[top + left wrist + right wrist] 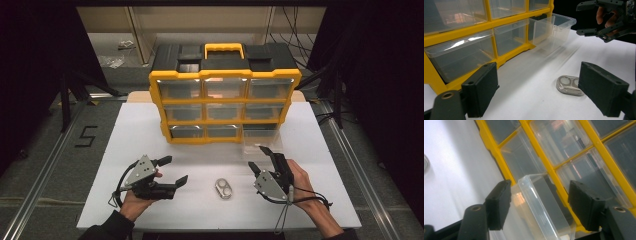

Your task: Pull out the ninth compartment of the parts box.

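Observation:
A yellow and black organizer (225, 95) with clear drawers stands at the back of the white board. Its bottom right drawer (260, 140) is pulled out; the same drawer (554, 27) (541, 207) looks empty. A small clear two-well case (224, 189) (569, 85) lies on the board between my hands. My left gripper (173, 170) (544, 92) is open, to the left of the case. My right gripper (259, 157) (539, 205) is open, its jaws wide just in front of the pulled-out drawer. The right gripper (589, 18) is also seen from the left one.
The white board (145, 135) lies on a grey table with metal rails (45, 170) at both sides. A "5" mark (86, 136) sits left of the board. Dark curtains and cables stand behind the organizer.

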`<state>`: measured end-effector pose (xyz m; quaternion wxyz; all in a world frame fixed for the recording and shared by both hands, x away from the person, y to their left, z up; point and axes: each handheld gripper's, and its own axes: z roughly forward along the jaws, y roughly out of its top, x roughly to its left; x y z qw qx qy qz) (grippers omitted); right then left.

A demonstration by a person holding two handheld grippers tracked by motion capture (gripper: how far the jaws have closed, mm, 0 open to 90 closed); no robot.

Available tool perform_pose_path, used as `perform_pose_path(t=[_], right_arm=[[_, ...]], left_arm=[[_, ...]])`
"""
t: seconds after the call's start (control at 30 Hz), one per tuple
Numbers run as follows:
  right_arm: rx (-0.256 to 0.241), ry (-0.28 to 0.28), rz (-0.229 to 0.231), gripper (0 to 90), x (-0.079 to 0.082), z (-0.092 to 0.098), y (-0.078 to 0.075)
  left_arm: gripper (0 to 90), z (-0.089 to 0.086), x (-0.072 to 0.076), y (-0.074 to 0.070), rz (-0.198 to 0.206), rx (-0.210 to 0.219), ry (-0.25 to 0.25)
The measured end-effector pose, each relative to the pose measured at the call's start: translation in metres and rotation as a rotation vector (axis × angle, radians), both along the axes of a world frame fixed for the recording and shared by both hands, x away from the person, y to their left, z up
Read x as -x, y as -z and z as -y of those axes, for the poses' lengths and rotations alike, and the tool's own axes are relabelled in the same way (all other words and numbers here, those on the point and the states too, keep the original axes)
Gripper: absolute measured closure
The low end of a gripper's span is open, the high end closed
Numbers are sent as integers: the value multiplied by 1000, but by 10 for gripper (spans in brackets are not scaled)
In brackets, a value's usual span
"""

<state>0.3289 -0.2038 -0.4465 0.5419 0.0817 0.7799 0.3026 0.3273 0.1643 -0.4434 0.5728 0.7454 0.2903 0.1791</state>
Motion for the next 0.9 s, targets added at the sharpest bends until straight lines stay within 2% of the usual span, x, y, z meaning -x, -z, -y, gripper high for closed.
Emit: perform_pose_path(t=[0.23,0.47,0.77,0.9], right_arm=[[-107,-2,-55,309,1,-1,-7],[-241,-24,-177,277,0,-2,-14],[-445,-40,-355,260,-2,1,-24],[-480,-39,-415,254,-4,0,-25]], left_arm=[[156,0,0,0,0,-1,0],[156,0,0,0,0,-1,0],[156,0,0,0,1,1,-1],[156,0,0,0,2,1,-1]])
